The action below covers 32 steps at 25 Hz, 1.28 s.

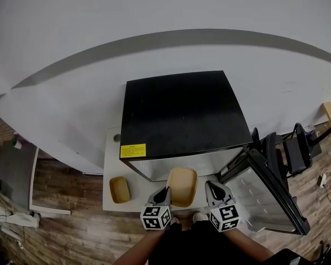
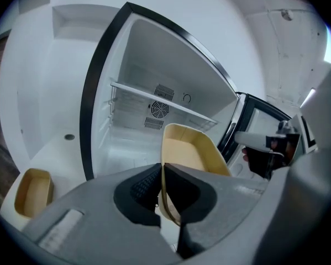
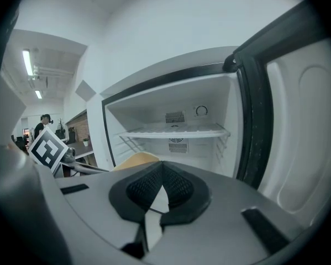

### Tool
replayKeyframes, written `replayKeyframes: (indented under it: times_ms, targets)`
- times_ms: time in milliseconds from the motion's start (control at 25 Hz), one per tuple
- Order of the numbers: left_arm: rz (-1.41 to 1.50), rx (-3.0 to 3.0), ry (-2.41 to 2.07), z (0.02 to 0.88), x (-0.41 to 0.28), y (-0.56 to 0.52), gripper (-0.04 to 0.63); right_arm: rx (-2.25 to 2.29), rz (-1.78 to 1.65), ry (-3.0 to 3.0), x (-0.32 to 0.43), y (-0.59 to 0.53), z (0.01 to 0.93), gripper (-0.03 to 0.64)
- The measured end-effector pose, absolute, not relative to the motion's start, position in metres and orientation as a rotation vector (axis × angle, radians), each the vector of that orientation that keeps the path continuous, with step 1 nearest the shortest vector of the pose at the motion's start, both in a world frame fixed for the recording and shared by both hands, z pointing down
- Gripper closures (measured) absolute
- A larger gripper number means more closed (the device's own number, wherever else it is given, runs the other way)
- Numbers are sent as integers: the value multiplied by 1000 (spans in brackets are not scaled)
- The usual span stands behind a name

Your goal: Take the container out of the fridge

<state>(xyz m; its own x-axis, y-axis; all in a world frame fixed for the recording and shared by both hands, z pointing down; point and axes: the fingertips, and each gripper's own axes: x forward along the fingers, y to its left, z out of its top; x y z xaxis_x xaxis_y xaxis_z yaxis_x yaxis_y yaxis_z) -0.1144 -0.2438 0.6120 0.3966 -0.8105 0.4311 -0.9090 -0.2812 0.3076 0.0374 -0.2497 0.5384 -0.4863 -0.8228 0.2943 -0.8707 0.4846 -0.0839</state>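
Though two containers (image 1: 182,185) (image 1: 119,189), one in left claw (image 1: 166,192).

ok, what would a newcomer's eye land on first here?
The black-topped fridge at centre, its door swung open to the right. Right in front of it, the left gripper is shut on the rim of a tan container, which is outside the fridge. A smaller tan container sits on the white platform to the left, and the right gripper is shut and empty.

Bright even light; ceiling strips (image 3: 28,62) glow left; fisheye bending, black vignette corners; foreground slightly soft.
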Motion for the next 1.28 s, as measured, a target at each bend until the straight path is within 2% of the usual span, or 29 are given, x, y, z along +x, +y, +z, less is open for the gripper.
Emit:
replayKeyframes:
  times_ms: [720,1280]
  targets:
    - [181,2123,-1617,576,-142,-219,572,1494,277,-2494,61,-243,529,617]
    - [-34,2002,-1875,511,-226,-167,572,1483,275,-2573,44,-241,488,617]
